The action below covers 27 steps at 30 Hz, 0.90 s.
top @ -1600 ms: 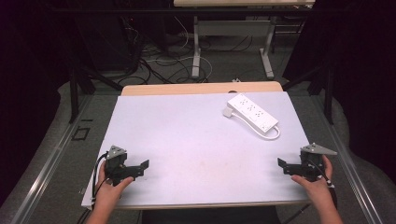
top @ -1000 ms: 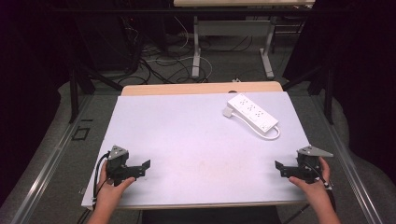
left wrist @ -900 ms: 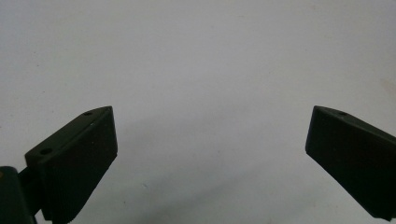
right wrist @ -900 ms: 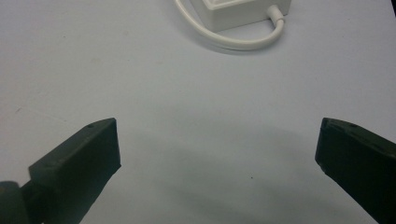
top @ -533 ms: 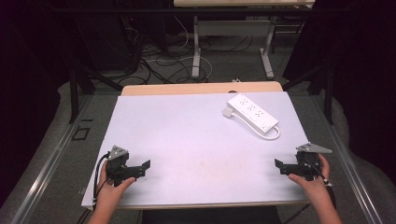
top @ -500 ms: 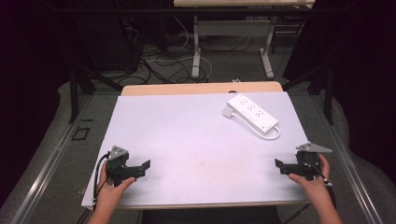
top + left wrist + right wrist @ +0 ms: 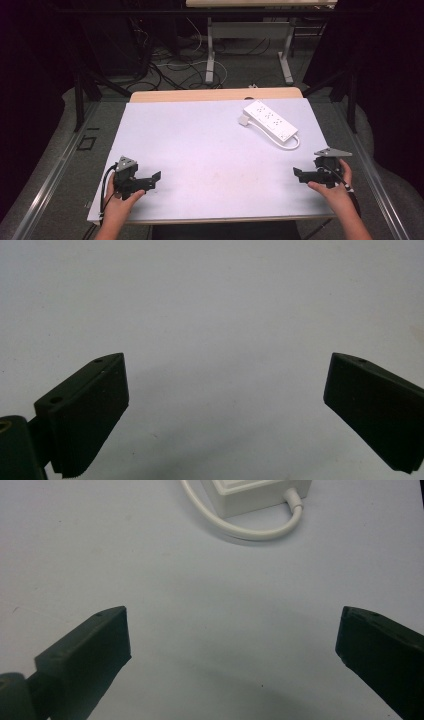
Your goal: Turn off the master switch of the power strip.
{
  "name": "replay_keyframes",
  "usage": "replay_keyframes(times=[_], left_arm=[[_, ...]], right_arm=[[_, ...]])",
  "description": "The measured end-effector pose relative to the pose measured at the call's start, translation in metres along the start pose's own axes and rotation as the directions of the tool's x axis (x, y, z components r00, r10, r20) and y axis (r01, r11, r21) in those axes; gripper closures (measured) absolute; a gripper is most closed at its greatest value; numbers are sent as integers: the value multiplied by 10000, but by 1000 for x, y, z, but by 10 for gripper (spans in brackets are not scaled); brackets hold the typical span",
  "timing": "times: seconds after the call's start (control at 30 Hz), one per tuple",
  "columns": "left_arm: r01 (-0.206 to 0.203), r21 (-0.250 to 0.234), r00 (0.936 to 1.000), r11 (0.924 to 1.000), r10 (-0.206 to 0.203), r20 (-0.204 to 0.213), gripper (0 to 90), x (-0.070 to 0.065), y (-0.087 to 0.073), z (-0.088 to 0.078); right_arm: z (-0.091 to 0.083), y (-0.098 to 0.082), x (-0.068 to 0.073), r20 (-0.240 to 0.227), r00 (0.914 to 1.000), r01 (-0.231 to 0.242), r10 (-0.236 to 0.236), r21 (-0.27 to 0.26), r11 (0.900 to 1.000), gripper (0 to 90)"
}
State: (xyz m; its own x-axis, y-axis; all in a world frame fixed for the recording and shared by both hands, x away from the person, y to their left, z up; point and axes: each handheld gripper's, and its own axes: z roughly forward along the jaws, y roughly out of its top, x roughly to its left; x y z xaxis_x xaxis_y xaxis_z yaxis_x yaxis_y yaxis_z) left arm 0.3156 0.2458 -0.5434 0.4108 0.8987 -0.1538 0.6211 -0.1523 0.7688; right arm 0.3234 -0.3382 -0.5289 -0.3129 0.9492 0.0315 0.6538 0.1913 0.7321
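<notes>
A white power strip [image 7: 270, 120] lies at the back right of the white table [image 7: 210, 150], its white cable [image 7: 295, 144] looping at its near end; its end and cable [image 7: 250, 527] also show at the top of the right gripper view. My left gripper [image 7: 152, 179] rests near the front left corner, held in a hand, jaws wide apart with nothing between them [image 7: 225, 405]. My right gripper [image 7: 298, 174] sits near the front right edge, also held in a hand, open and empty [image 7: 232, 650], a short way in front of the power strip.
A wooden strip [image 7: 215, 94] runs along the table's far edge. Beyond it are table legs [image 7: 210, 55] and tangled cables [image 7: 165, 60] on the floor. Metal rails [image 7: 60, 165] flank the table on both sides.
The right gripper has shifted slightly left and toward the table's middle. The left gripper has stayed in place.
</notes>
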Motion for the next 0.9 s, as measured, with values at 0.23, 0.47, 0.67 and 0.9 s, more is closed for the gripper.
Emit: replay_keyframes(times=[0.23,0.47,0.67,0.9], left_arm=[[63,-118,10000,9999,-63,-35,45,-1,0,1],[62,21,10000,10000,-62,39,46,0,0,0],[110,-11,9999,9999,-110,22,48,0,0,0],[121,-24,9999,9999,-121,13,49,0,0,-1]], right_arm=[[-2,8,2,-123,9999,43,-41,172,9998,6],[-2,17,4,-264,9996,100,-94,196,9998,7],[-2,25,3,-309,9995,106,-99,210,9997,7],[-2,33,4,-269,9996,103,-95,291,9995,7]])
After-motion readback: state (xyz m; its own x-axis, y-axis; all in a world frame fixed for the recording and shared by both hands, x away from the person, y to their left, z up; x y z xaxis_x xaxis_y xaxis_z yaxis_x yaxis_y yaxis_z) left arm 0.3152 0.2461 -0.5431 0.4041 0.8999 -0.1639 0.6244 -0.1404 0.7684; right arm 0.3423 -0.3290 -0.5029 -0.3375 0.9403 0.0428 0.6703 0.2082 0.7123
